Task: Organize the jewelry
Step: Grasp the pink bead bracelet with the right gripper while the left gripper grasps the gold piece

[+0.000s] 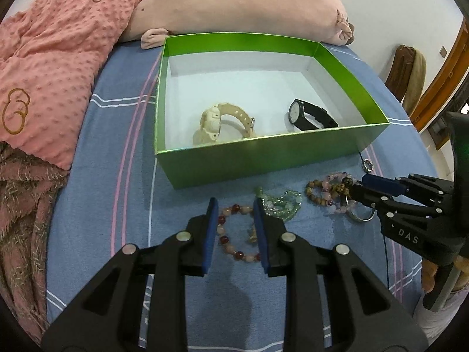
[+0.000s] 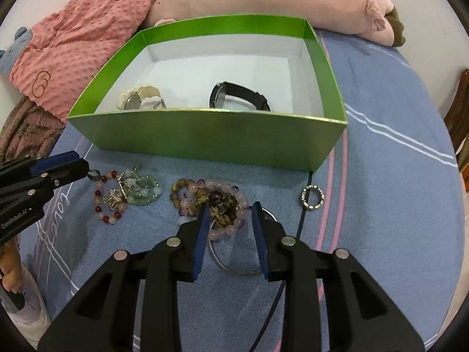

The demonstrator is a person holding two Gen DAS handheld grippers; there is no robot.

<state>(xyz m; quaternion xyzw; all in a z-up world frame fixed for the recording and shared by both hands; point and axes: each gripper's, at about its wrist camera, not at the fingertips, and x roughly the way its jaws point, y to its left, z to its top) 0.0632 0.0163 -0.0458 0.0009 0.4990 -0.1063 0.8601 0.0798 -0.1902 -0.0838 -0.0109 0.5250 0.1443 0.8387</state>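
left wrist view: the left gripper (image 1: 236,202) straddles the red-and-pink bracelet (image 1: 238,228) on the bed, fingers open and not pressing; closing could snag the green bracelet (image 1: 281,204) touching it. right wrist view: the right gripper (image 2: 229,208), fingers open around the pink bead bracelets (image 2: 222,202), may drag the bangle (image 2: 234,264). the green box (image 2: 205,140) holds two watches.

Counts: 1 green box (image 2: 205,138) on the bed, 2 watches inside it, one cream (image 1: 218,123), one black (image 1: 310,116). Loose on the bed sheet (image 2: 381,205): 1 red-and-pink bead bracelet (image 1: 234,234), 1 green bead bunch (image 2: 143,193), 1 pile of pink, purple and brown bead bracelets (image 2: 211,202), exact number unclear, 1 metal bangle (image 2: 234,267), 1 small sparkly ring (image 2: 313,197). 2 hand-held grippers in view.
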